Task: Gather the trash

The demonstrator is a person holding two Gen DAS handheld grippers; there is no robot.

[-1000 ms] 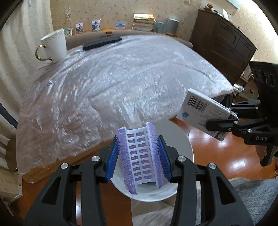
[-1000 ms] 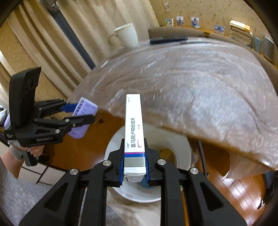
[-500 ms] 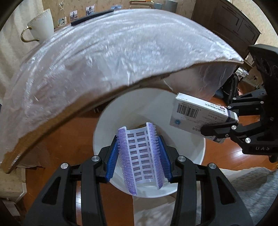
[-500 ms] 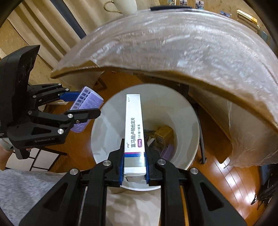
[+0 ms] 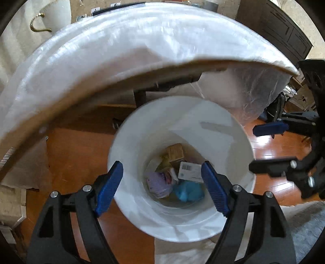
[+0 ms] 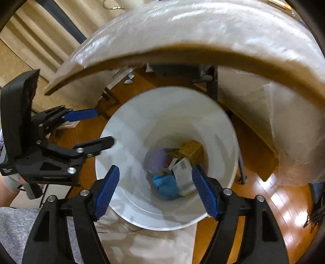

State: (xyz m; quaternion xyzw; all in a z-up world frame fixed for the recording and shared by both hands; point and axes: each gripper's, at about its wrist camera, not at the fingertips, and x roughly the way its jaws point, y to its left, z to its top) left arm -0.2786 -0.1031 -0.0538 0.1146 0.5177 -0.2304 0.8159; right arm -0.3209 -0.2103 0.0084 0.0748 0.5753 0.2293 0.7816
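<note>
Both grippers are hovering side by side over the mouth of a white bin [image 5: 182,227] that is standing on the wooden floor [image 5: 77,158], just beside and below the near edge of the plastic-covered worktop [image 5: 126,46]. That spot probably suits the job: trash lifted off the worktop only needs carrying past its edge and letting go.

The left gripper [image 5: 162,186] is aiming down into the bin, its jaws opening with nothing between the blue pads [image 5: 108,186]. The right gripper [image 6: 155,187] is doing the same, its jaws also spreading and empty; in the left view it shows at the right edge, likewise released.

The trash is lying at the bottom of the bin:
- one white box with a barcode [image 5: 190,171], resting on top of the heap
- one purple ribbed piece [image 5: 157,183]
- one blue crumpled item [image 5: 187,192]
- one brown carton [image 5: 175,152]

Some paler scraps are sitting among them, too blurred to count.

On the far left corner of the worktop, one white cup with a gold handle [image 5: 54,18] is standing, and a dark flat object is lying along the far edge. No trash is showing on the part of the worktop in view, though motion blur is smearing much of it.
</note>
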